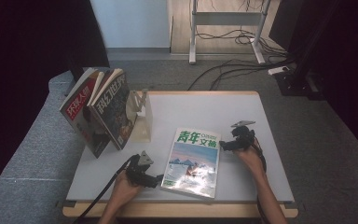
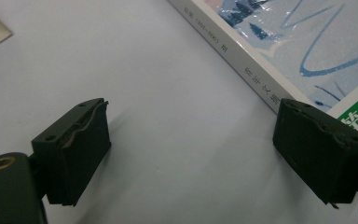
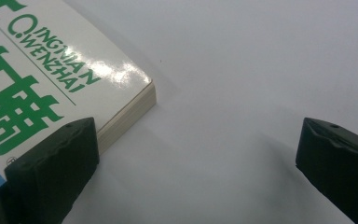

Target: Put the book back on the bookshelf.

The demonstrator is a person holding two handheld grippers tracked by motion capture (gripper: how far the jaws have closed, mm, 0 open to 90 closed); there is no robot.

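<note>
A magazine (image 1: 193,158) with green title characters and a blue mountain picture lies flat near the table's front edge. My left gripper (image 1: 156,181) rests low at the magazine's left front corner, open; in the left gripper view its right jaw overlaps the magazine's spine edge (image 2: 242,65) while the left jaw stands over bare table. My right gripper (image 1: 224,145) sits at the magazine's right edge near the top, open. In the right gripper view the magazine's corner (image 3: 121,88) lies beside the left jaw, with bare table between the jaws.
Two magazines (image 1: 100,109) stand leaning against a pale bookend rack (image 1: 142,116) at the table's back left. The white table (image 1: 242,112) stretches bare behind and to the right. Cables and a desk frame (image 1: 223,28) lie on the floor beyond.
</note>
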